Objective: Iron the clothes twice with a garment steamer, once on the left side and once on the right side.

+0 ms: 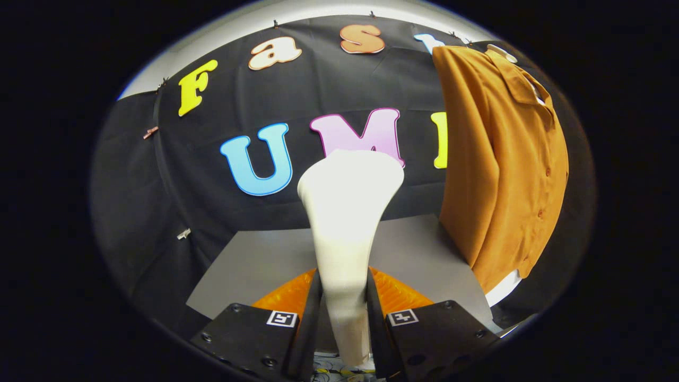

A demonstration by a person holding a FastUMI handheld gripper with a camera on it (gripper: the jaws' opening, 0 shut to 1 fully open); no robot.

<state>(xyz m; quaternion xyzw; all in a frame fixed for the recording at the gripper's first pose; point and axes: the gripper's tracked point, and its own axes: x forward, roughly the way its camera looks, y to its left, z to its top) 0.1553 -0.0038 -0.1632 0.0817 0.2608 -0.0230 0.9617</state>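
Claw clamps the steamer, with the shirt beyond, rightward.

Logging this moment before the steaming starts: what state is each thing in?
garment steamer: upright, handle clamped between the fingers, head raised, not touching the shirt.
gripper: shut on the steamer's handle.
orange shirt: hanging on the booth wall, buttoned, off to the steamer's right.
grey tabletop: lies flat beyond the fingers.
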